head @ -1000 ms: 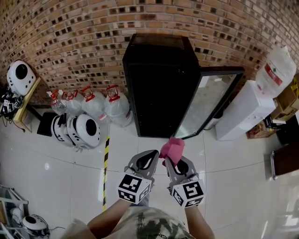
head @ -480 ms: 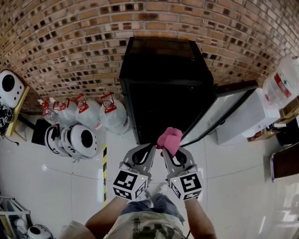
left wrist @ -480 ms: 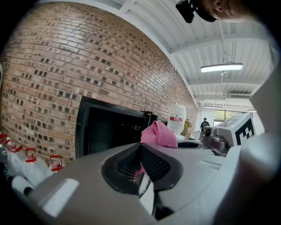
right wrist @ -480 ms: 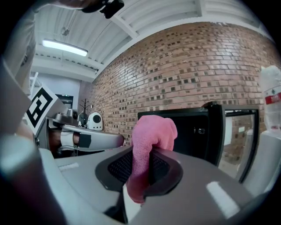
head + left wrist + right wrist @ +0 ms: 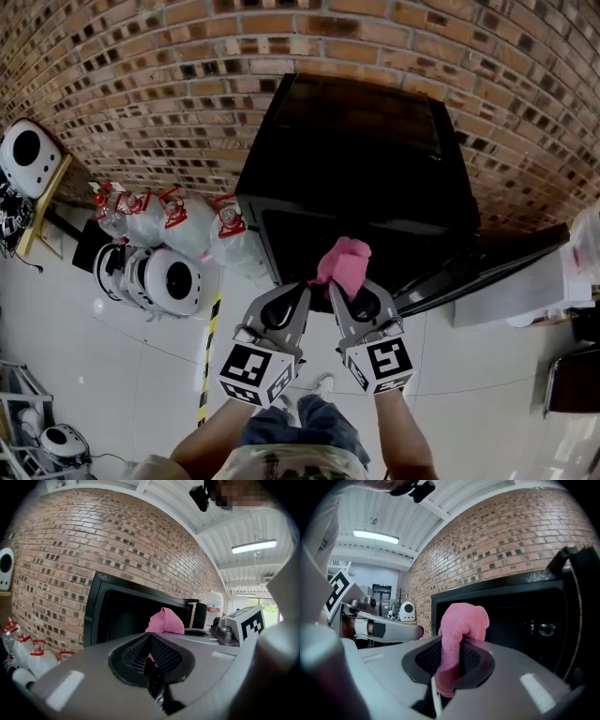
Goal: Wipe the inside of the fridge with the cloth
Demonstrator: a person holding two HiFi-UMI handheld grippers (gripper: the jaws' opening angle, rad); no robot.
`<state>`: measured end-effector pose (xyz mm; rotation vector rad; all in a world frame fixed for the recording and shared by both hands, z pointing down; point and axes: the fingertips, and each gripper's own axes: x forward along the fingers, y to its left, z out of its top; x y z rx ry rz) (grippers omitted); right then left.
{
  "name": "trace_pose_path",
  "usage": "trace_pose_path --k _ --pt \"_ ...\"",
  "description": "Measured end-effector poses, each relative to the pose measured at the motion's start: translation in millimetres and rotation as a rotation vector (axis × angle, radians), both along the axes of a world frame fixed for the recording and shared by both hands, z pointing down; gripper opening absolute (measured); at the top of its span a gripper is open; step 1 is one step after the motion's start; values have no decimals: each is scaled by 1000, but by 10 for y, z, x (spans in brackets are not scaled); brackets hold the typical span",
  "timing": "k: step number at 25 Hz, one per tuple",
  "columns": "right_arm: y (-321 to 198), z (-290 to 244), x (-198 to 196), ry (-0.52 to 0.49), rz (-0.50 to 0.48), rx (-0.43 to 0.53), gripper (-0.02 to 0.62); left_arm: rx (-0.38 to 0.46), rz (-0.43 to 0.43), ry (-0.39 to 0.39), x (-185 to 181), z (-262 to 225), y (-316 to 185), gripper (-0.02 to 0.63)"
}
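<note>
Pink cloth (image 5: 342,263) near open fridge (image 5: 361,141) edge

You stand on a glossy white tiled floor (image 5: 112,375). The black fridge (image 5: 356,159) stands on it at upper centre, backed against the brick wall (image 5: 169,84). Left of the fridge, water jugs (image 5: 187,225) cluster on the tiles, with white domed units (image 5: 167,281) just below them. A yellow-and-black stripe (image 5: 208,361) runs down the lower left. Your shoe (image 5: 323,382) shows at bottom centre.

One fridge (image 5: 361,150), one pink cloth (image 5: 342,261), two grippers (image 5: 300,291) (image 5: 335,289), four red-capped water jugs (image 5: 183,230)
</note>
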<state>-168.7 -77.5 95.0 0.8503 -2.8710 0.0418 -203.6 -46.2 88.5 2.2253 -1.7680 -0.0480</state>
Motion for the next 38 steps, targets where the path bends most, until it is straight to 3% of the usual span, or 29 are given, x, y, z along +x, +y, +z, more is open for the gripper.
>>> trace_pose_path --k 5,10,19,24,28,38 --pt "-489 203 -360 -11 -88 40 54 -35 -39 -32 -134 302 -478 15" --pt "-818 336 -744 -38 -139 73 54 -22 -76 -6 -373 531 -748 15" --pt "-1148 671 -1209 -99 -201 208 54 111 -102 -10 -583 952 -1022 14" --pt "-1475 698 -1364 -115 -225 310 54 211 -66 -35 -464 1178 -1112 9" --pt "-1875 672 -1483 -99 -205 420 54 295 -27 -51 -384 1378 -1220 9" --pt "-2561 597 -1757 -37 -68 494 54 398 -17 -75 -419 1816 -1392 9"
